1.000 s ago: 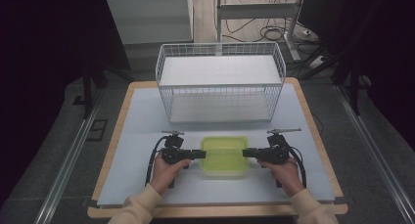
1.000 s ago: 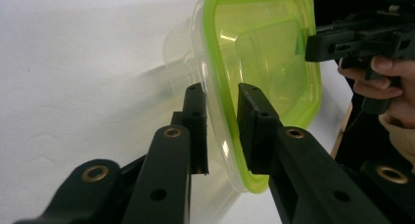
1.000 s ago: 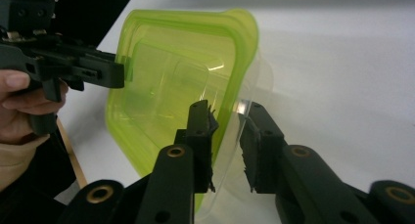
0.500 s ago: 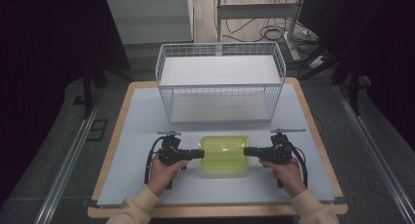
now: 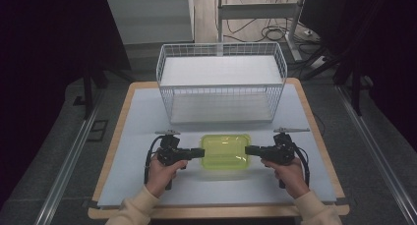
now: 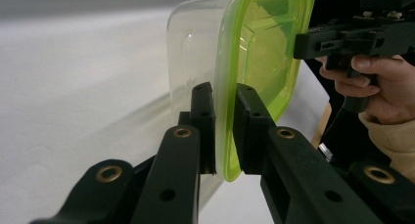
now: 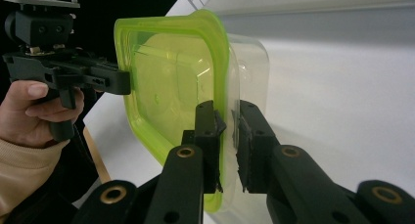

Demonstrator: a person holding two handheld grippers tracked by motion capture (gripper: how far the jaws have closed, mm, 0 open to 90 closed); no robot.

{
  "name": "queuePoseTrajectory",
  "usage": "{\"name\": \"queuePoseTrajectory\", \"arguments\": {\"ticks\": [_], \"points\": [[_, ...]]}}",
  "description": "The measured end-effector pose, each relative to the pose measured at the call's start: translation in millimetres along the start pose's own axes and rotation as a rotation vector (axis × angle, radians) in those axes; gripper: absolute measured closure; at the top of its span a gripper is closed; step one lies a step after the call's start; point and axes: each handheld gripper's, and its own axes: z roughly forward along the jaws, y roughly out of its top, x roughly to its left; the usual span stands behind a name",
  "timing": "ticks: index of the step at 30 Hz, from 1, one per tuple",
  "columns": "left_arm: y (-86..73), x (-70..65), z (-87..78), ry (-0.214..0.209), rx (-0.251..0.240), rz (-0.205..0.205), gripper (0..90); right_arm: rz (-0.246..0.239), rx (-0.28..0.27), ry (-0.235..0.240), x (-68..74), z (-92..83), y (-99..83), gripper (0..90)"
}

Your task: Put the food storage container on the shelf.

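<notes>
the clear container with the green lid (image 5: 224, 151) sits on the near half of the bench (image 5: 137, 117), midway between left and right, with the white wire basket (image 5: 221, 85) standing just beyond it on the far side; the left hand-held gripper (image 5: 200, 152) is clamped narrow on the lid's left rim, its jaws pinching the green edge (image 6: 224, 136) from either side in the left gripper view; the right hand-held gripper (image 5: 248, 150) grips the right rim the same way, its jaws closed on the lid edge and clear wall (image 7: 226, 136) in the right gripper view; the step in hand looks like a two-sided lift of the container toward the basket; to do it well, both grips should hold equally firm and rise together, keeping the lid level so neither rim slips out of its jaws; the thin rim gives little purchase, so any twist between the hands could pop the lid off or tip the tub; lift high enough to clear the basket's near wall before moving far
</notes>
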Motion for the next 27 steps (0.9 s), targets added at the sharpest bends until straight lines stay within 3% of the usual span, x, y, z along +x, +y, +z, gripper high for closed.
{"name": "queuePoseTrajectory", "arguments": {"ticks": [9,12,27], "points": [[5.6,-11.6,-12.7,0.005,-0.029,0.047,80.4,-0.03,-0.036,0.004,10.3,-5.6,3.8,80.5],[7.1,-13.6,-15.5,0.001,-0.036,0.053,80.3,-0.055,-0.053,0.002,15.6,-8.4,7.5,80.5],[20.1,-18.8,-25.6,-0.021,-0.059,0.067,80.3,-0.084,-0.084,0.008,25.5,-15.5,19.5,80.5]]}}
